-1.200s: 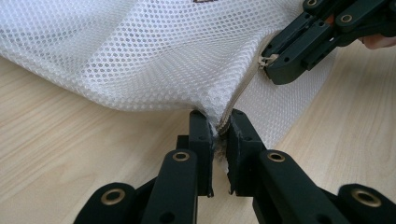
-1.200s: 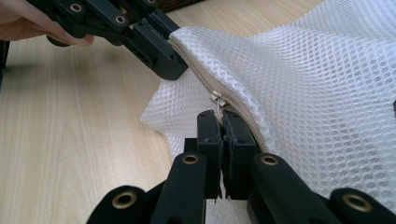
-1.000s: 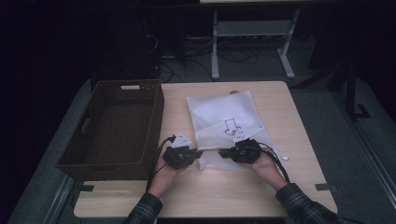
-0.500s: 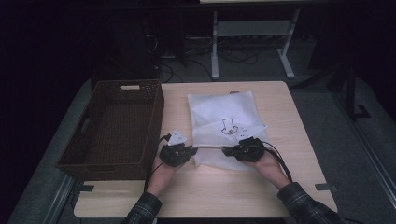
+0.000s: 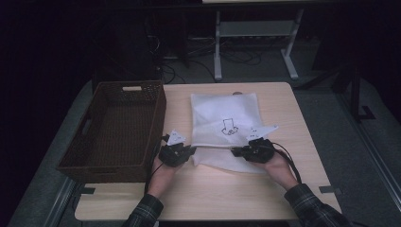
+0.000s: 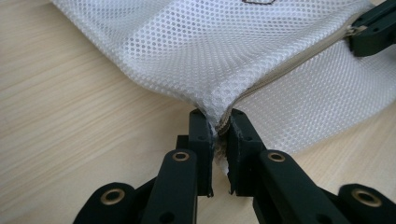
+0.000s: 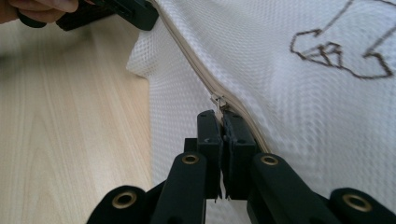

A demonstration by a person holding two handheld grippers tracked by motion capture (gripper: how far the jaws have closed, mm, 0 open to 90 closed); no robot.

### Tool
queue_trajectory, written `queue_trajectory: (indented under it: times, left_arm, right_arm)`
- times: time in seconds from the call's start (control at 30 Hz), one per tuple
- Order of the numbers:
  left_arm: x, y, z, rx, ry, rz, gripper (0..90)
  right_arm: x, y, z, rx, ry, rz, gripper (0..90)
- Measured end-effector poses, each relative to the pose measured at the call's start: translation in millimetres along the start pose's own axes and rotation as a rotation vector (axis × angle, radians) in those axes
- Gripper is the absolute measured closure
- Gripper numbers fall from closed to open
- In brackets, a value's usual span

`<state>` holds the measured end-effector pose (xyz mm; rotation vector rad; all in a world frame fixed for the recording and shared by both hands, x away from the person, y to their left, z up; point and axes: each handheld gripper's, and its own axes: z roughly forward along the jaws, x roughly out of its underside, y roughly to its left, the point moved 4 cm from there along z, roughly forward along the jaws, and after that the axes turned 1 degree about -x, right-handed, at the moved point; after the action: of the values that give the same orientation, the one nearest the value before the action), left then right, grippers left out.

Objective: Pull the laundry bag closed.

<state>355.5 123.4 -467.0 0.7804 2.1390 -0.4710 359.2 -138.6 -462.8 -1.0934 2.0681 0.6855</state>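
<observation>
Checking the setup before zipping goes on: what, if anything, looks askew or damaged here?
Nothing looks damaged. The white mesh bag lies flat on the table, only puckered where the left gripper pinches its corner. The right gripper pinches the zipper pull. The basket sits squarely.

zip pull (image 7: 218,103): mostly hidden betw jaws | mesh bag (image 6: 224,51): cut off top/right edge | print on bag: too small to read

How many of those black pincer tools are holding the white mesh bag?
2. The left gripper pinches the corner of the white mesh bag at the zipper's end, beside the wicker basket. The right gripper grips the zipper pull farther along the same near edge.
</observation>
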Motion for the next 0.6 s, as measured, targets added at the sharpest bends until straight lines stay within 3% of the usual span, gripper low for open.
queue_trajectory:
  times: [0.6]
  left_arm:
    - [0.2, 3.2, 0.6, -0.015, 0.004, -0.012, 82.0]
  right_arm:
    - [17.4, -14.1, -19.8, 0.036, -0.001, 0.041, 86.4]
